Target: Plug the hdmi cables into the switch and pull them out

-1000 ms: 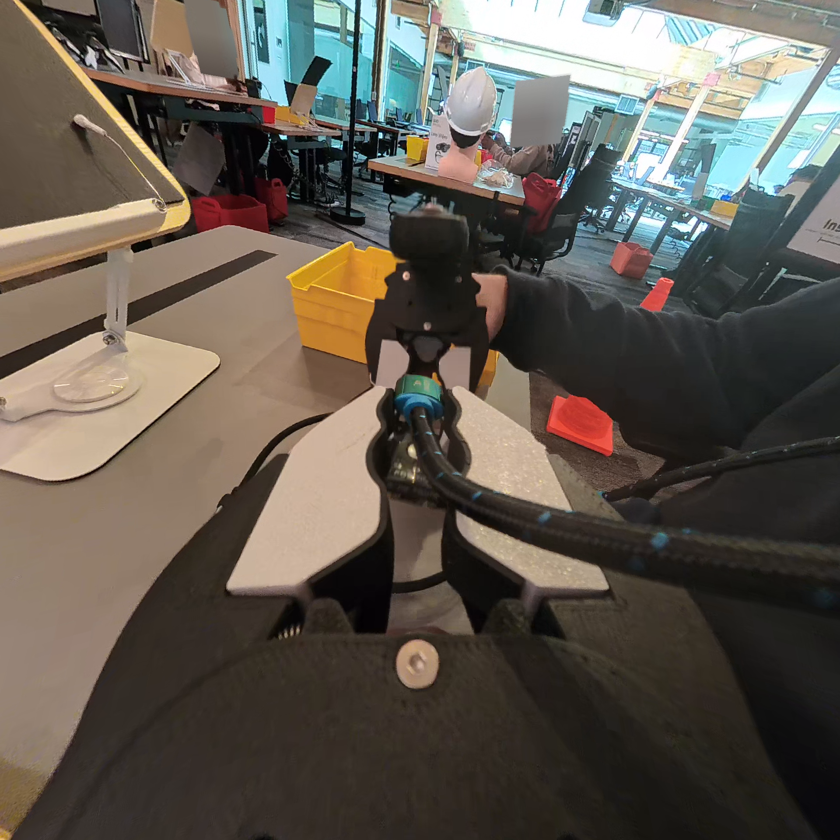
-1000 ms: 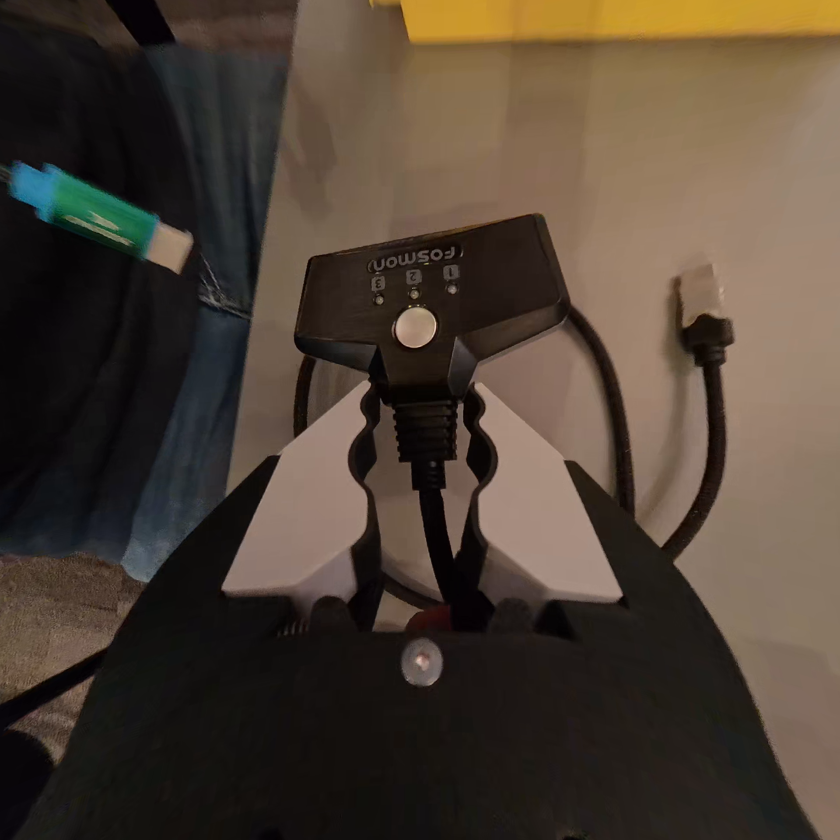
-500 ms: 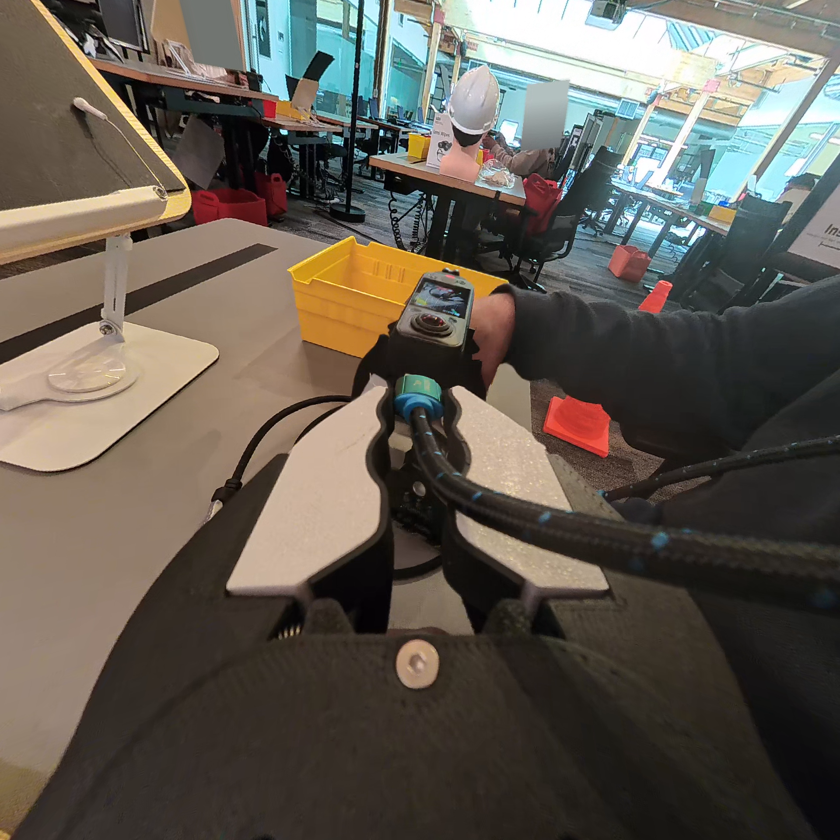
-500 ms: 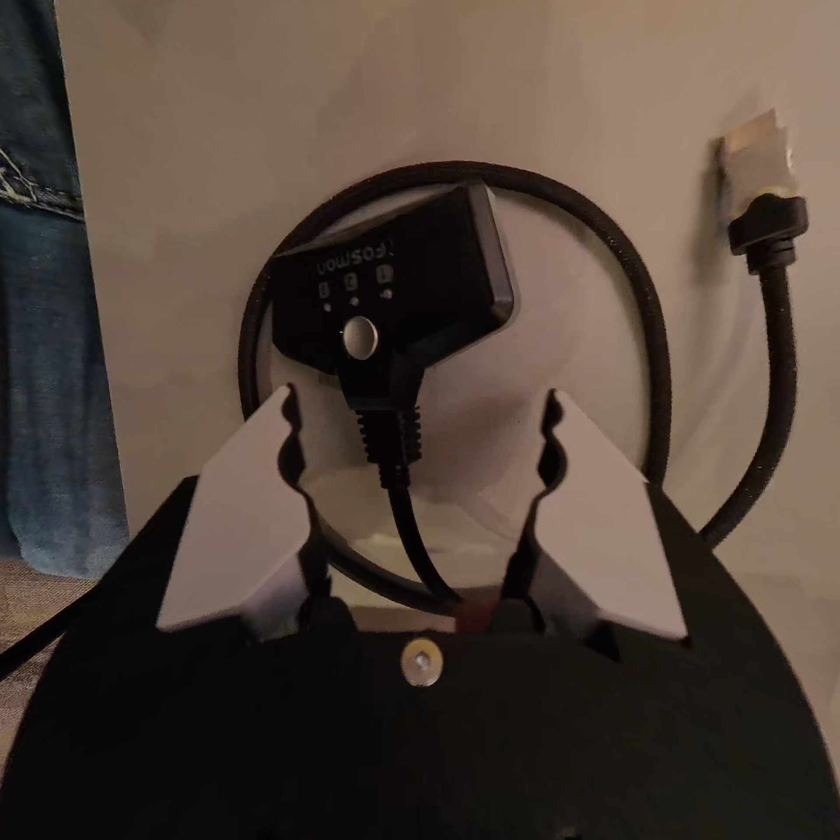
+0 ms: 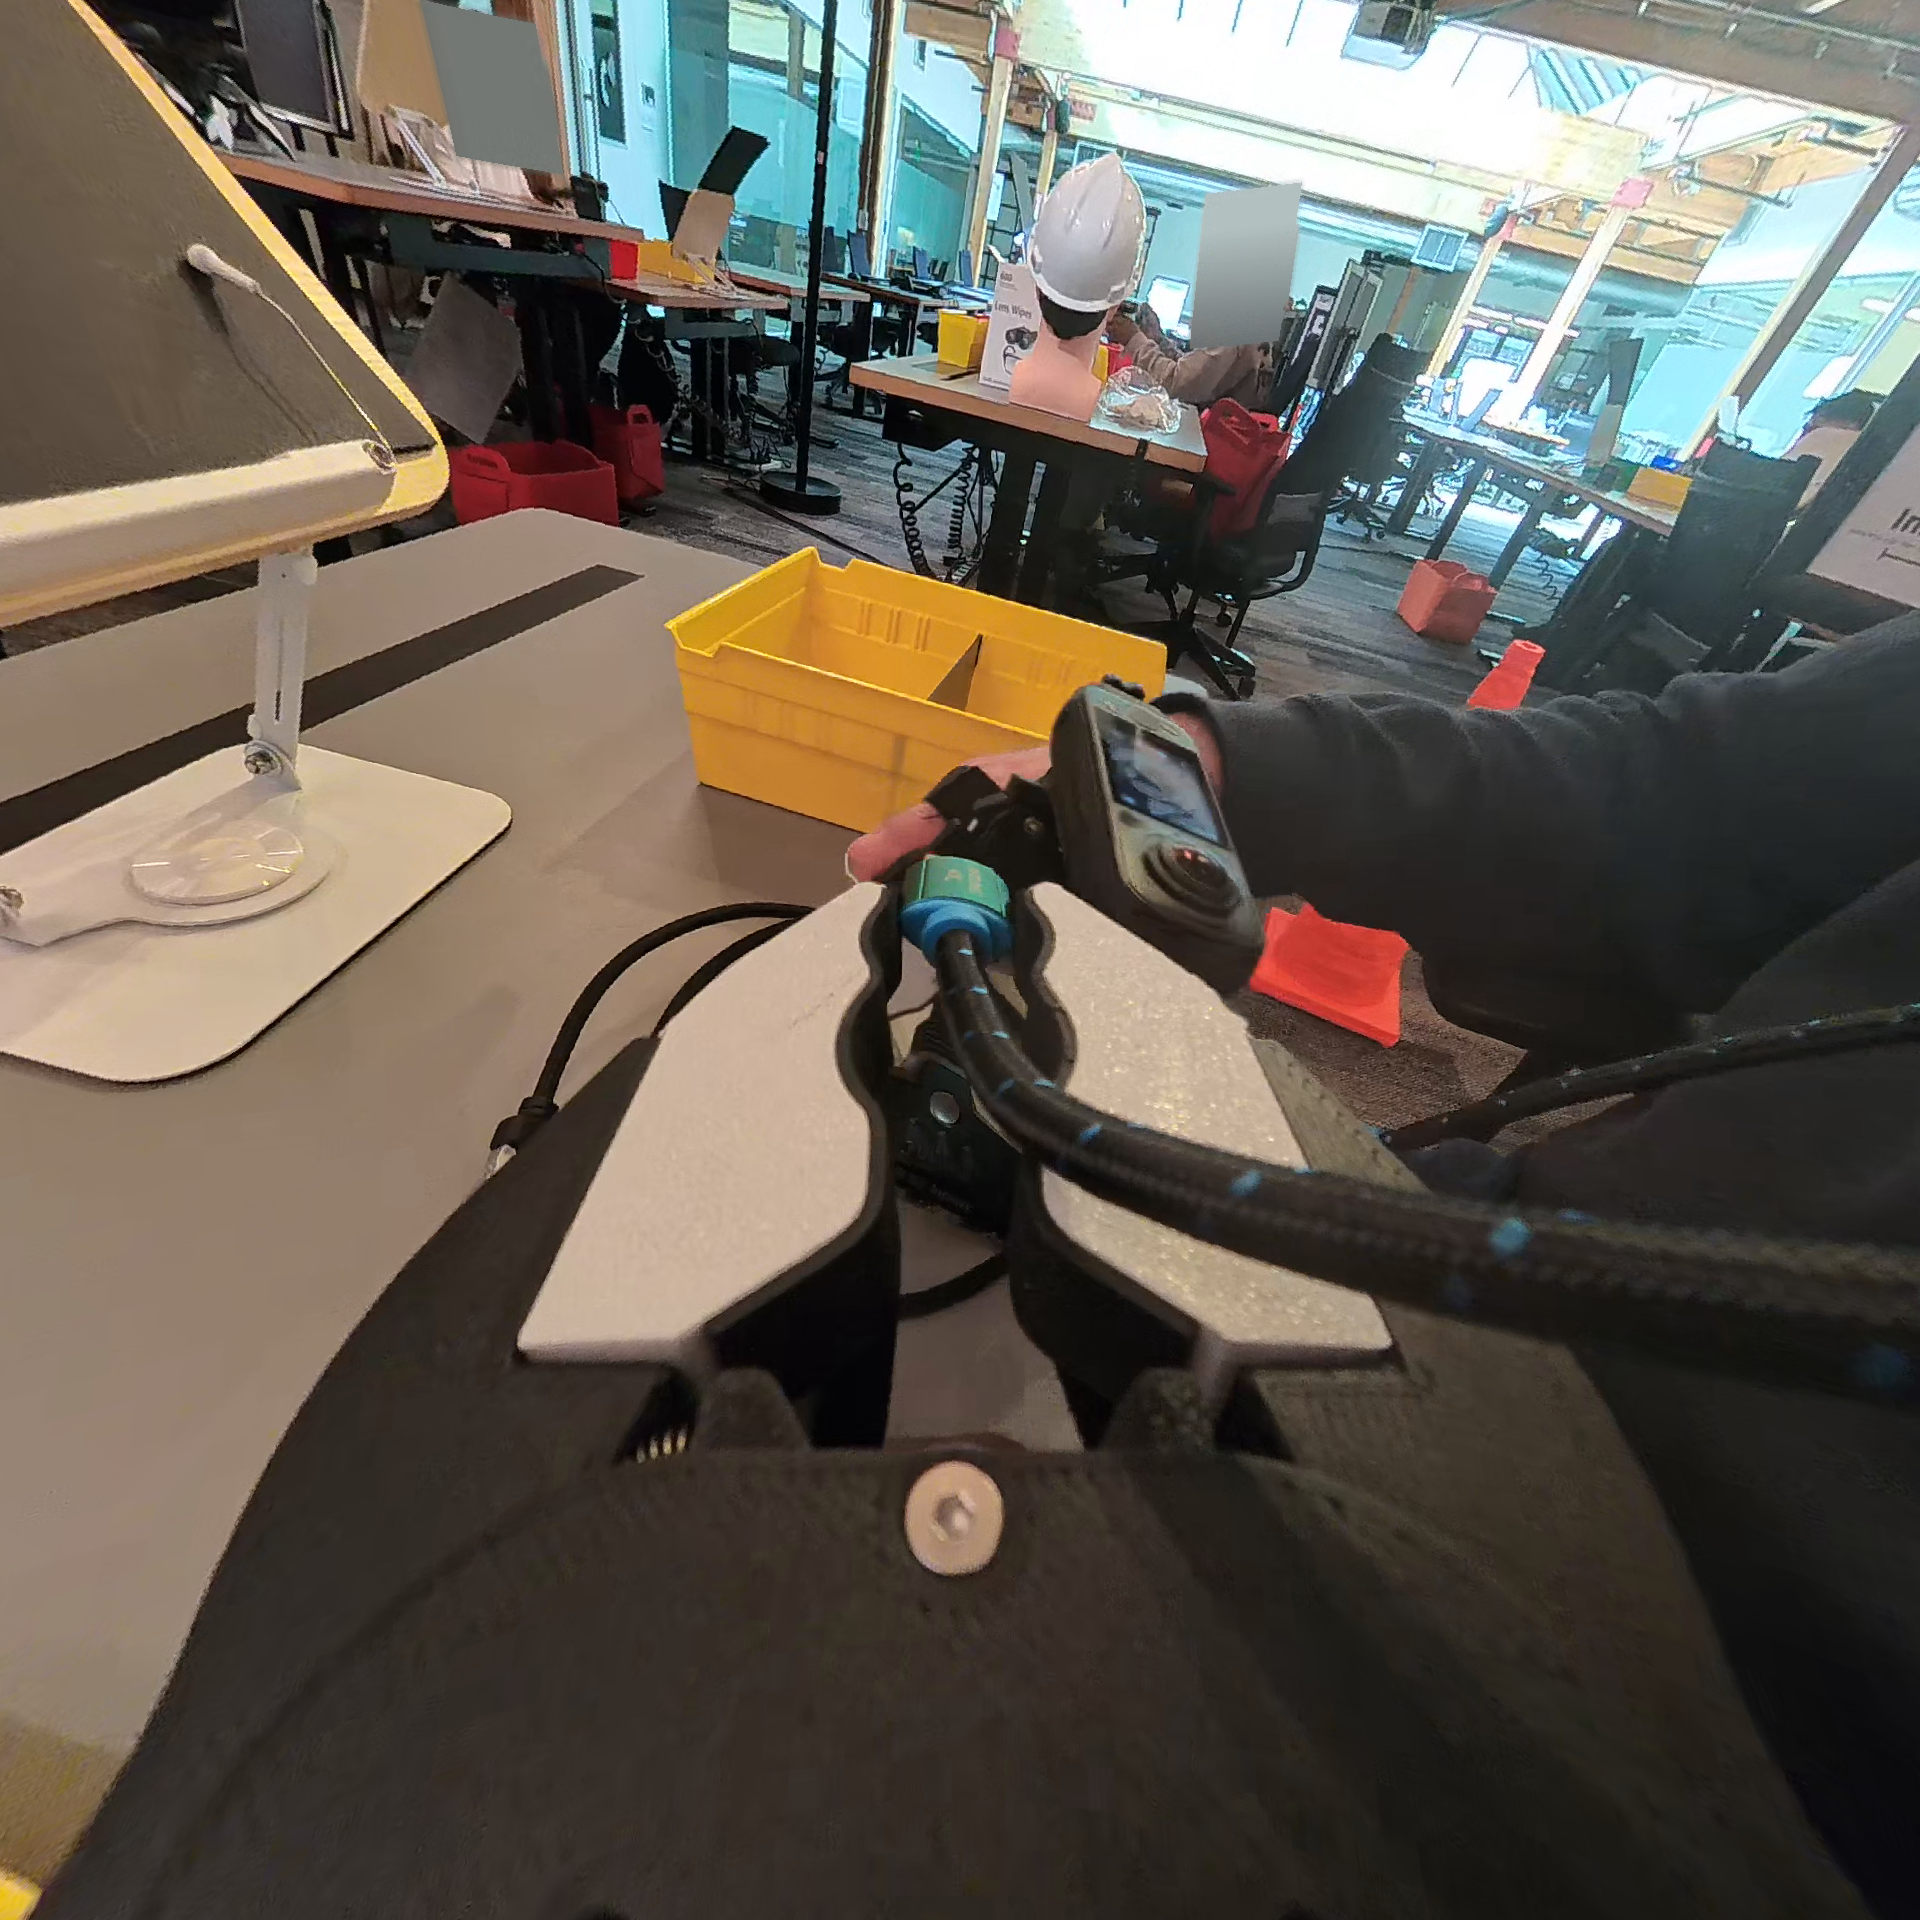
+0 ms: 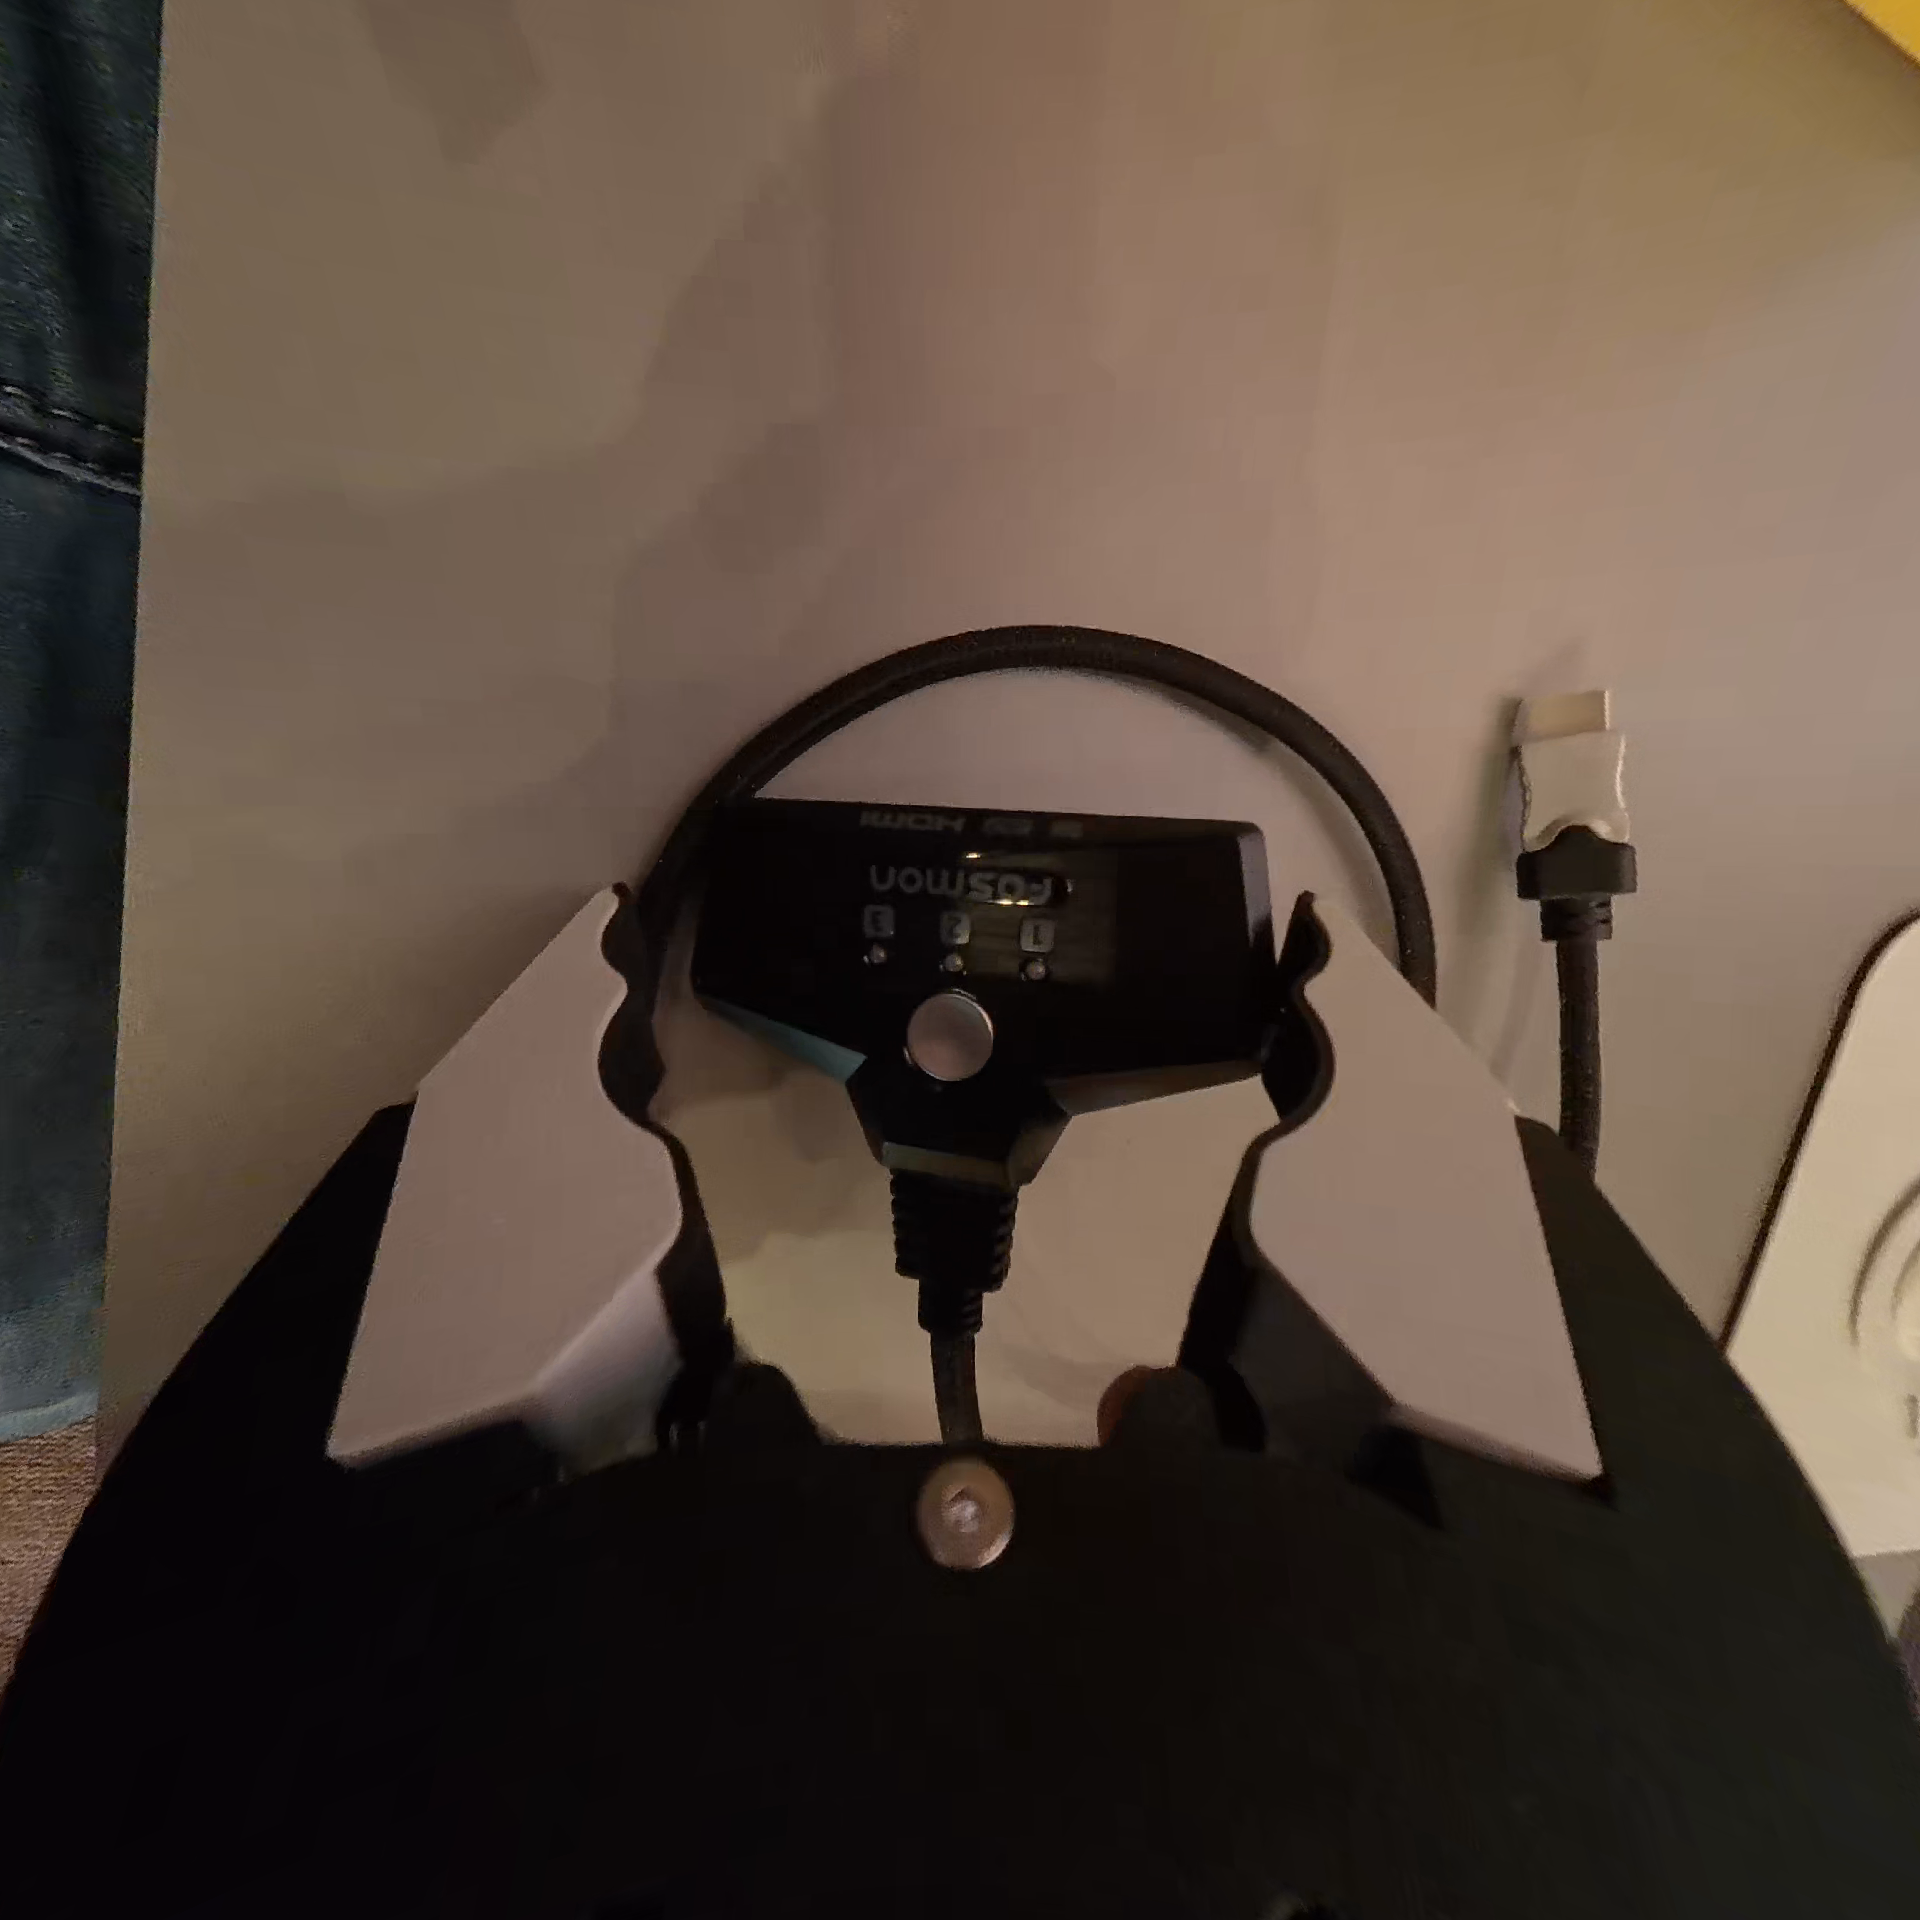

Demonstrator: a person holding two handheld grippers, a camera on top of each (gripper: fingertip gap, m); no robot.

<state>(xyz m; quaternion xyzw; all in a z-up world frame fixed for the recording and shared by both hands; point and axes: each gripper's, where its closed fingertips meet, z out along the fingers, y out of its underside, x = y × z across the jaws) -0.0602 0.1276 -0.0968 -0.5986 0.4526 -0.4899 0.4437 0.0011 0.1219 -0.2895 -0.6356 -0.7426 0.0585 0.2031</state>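
Right gripper (image 6: pixel 956 935) fingers (image 6: pixel 520 1122) have spread wide around the switch (image 6: pixel 977 935).

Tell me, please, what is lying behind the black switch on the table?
Behind the switch, a black braided cable curves in an arc on the grey table. Where the arc's ends go is hidden by the switch and the right gripper, whose fingers stand open.

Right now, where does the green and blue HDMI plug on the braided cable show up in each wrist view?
Left wrist view: the green-and-blue HDMI plug sits just above centre, pinched between the fingers of the left gripper.
Right wrist view: not in it.
Shared landmark: the white flat stand base, on the left in the left wrist view and at the right edge in the right wrist view.
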